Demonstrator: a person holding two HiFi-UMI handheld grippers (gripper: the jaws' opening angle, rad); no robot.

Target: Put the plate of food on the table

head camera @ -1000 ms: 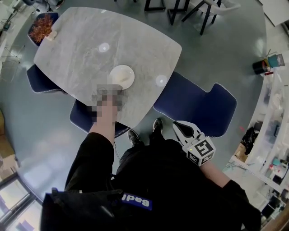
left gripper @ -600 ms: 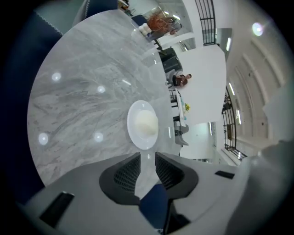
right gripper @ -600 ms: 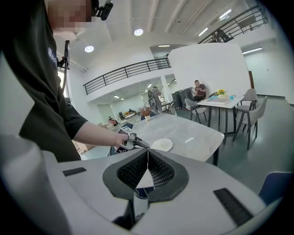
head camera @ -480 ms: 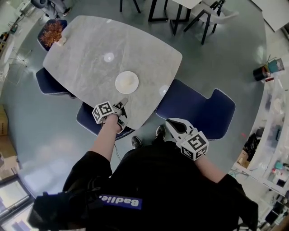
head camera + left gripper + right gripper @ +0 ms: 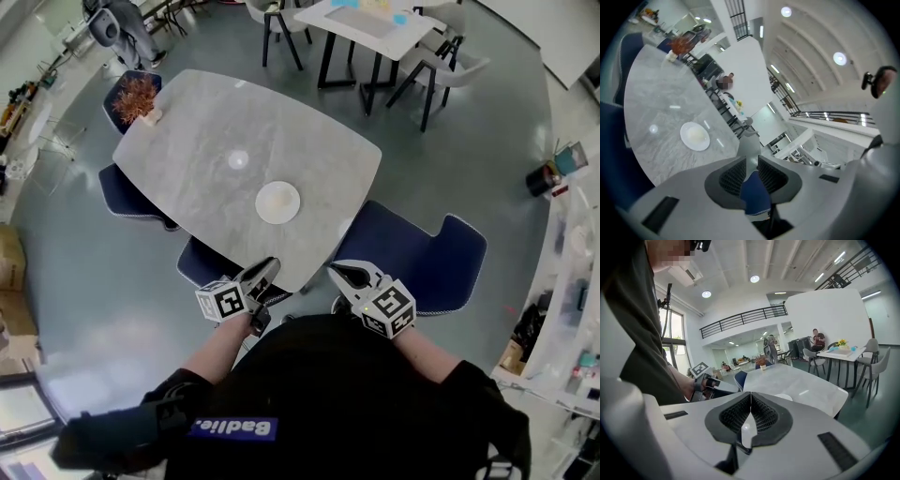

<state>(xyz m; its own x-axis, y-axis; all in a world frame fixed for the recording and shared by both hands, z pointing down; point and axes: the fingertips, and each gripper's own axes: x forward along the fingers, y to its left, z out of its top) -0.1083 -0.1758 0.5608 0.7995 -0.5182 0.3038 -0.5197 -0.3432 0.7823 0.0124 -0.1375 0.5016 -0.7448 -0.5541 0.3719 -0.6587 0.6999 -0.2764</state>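
A white plate of pale food [image 5: 278, 202] rests on the grey marble table [image 5: 206, 122], near its front edge. It shows again in the left gripper view [image 5: 695, 136] and, partly hidden, in the right gripper view [image 5: 783, 398]. My left gripper [image 5: 272, 265] hangs off the table's near edge, well back from the plate, jaws a narrow gap apart and empty [image 5: 752, 159]. Beside it, close to my body, my right gripper [image 5: 334, 270] is shut with nothing in it [image 5: 751, 394].
Blue chairs stand around the table: one at the right [image 5: 412, 244], one under the near edge [image 5: 208, 261], one at the left [image 5: 127, 192]. A reddish potted plant [image 5: 134, 94] sits at the table's far left corner. Another table with chairs [image 5: 370, 23] stands behind.
My left gripper has drawn back from the plate toward my body. The plate stays on the table. My right gripper rose a little beside the left, and the table now lies farther from me.
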